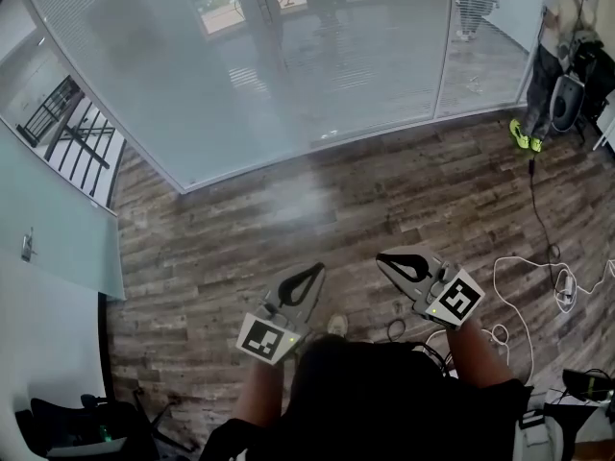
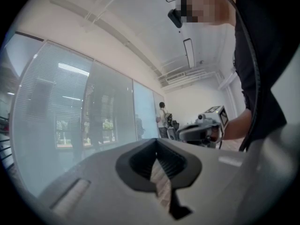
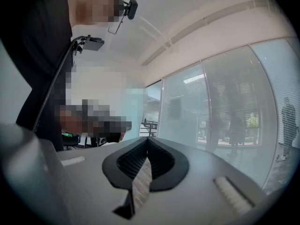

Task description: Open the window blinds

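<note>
The window blinds (image 1: 317,56) hang behind a long curved glass wall at the top of the head view; their slats give a hazy view of what lies beyond. Both grippers are held close to my body over the wooden floor, well short of the glass. My left gripper (image 1: 309,275) is shut with nothing between its fingers. My right gripper (image 1: 387,257) is likewise shut and empty. The left gripper view has its jaws (image 2: 157,143) met at the tip, the blinds (image 2: 70,116) to the left and the right gripper (image 2: 199,129) beyond. In the right gripper view the jaws (image 3: 147,140) are together, with the blinds (image 3: 225,111) on the right.
A person (image 1: 553,56) in bright shoes stands by equipment at the far right of the glass. White and black cables (image 1: 538,277) lie on the floor to my right. A pale panel (image 1: 53,219) and dark gear (image 1: 77,425) are on the left. Another figure (image 1: 471,3) shows behind the glass.
</note>
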{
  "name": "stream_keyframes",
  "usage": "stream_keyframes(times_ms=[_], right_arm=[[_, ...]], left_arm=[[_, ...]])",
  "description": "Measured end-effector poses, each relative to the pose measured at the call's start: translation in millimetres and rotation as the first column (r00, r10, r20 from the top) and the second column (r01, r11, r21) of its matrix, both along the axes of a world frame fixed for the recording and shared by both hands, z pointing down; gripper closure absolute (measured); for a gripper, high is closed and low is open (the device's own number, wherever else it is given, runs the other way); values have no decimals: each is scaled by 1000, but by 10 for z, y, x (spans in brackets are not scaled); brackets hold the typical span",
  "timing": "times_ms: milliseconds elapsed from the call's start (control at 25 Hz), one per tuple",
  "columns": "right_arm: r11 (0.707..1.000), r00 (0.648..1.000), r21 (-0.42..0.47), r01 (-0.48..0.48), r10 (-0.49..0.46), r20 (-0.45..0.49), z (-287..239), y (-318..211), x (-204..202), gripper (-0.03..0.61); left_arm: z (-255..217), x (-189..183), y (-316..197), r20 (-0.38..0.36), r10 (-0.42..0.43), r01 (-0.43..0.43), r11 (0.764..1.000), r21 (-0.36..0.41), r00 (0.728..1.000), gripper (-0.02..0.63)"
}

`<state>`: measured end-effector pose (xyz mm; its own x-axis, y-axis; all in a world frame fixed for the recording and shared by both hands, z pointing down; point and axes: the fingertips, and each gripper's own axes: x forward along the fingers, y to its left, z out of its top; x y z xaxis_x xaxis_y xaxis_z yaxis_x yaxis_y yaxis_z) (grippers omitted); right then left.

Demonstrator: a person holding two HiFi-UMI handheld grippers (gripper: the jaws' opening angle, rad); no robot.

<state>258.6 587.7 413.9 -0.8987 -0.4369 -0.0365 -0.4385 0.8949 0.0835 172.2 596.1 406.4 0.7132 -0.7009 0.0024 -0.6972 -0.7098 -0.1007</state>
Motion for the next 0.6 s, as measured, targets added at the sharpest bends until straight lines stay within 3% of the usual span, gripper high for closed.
stream_keyframes(times_ms=[600], right_arm=[[1000, 1000, -12, 27, -27, 0, 10, 78, 11, 572]], left_arm=[[18, -16, 112, -6, -41, 41, 999, -9, 999, 610]])
